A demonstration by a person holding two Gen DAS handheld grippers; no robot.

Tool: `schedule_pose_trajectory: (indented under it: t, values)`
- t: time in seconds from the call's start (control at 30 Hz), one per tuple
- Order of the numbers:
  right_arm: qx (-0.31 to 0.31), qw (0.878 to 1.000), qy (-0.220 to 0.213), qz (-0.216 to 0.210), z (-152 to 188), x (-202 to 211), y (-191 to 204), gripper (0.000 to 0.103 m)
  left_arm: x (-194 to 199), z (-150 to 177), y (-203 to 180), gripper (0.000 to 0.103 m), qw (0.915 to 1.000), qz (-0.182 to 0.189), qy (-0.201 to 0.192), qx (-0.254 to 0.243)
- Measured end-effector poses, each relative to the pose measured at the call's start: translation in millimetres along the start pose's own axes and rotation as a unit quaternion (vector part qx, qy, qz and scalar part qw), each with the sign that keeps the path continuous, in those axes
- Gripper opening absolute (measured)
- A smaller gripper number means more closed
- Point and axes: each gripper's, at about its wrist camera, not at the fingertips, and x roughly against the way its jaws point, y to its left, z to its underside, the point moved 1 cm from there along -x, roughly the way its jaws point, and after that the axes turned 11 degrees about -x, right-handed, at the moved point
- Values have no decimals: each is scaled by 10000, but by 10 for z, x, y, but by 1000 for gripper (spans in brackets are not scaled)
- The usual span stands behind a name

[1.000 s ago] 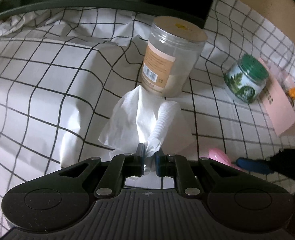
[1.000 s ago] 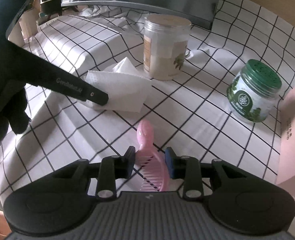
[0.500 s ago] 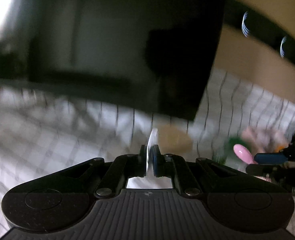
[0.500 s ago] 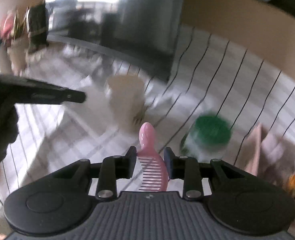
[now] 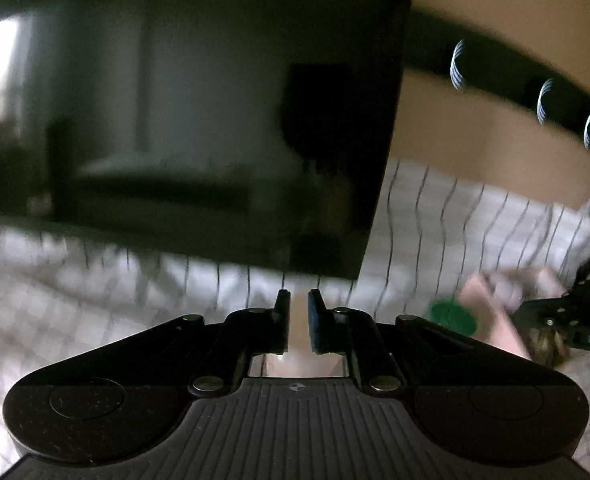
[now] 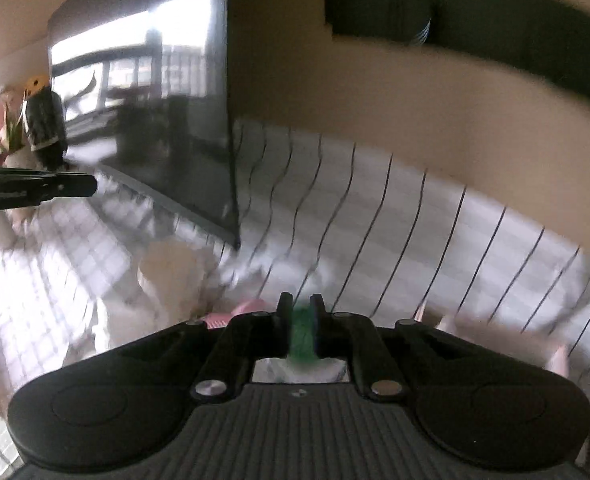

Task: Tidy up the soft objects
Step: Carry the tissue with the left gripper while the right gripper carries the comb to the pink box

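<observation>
Nearest in the left view, the left gripper [image 5: 298, 300] has just been opening. Its jaws stand a narrow slit apart with nothing between them, whereas a moment ago they pinched the tissue. The tissue does not show in this view, and in the right view the blur hides it, so I cannot tell where it landed.

The right gripper [image 6: 301, 304] has just been closing, and its jaws are nearly together on nothing. The green in the slit is the green lid [image 5: 453, 316] seen behind them. The comb [image 6: 251, 307], which sat between these jaws a second ago, now shows just left of them and low down, clear of the pads. Whether it lies on the cloth [image 6: 395, 216] is unclear.

Further off, the jar [image 6: 167, 272] is a cream smear to the left and the pink box [image 5: 491, 292] sits to the right. Both views now tilt up onto the dark screen [image 5: 195, 120] at the far edge.

Both grippers look emptied and lifted away, so I judge that this put-down is finished. The next pick needs a steadier look at where the tissue went.
</observation>
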Motion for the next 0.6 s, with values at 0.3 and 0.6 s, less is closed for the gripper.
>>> schedule_pose_trajectory:
  t: [0.3,0.6]
  values:
    - [485,9957,761,-205,786,-382,482,27,-351,1234,-67,13,9898,26,1377,353]
    - [859,9882,1130,-577,1117,-666,950,46,49,1231,148,14,9818,215,672,1761]
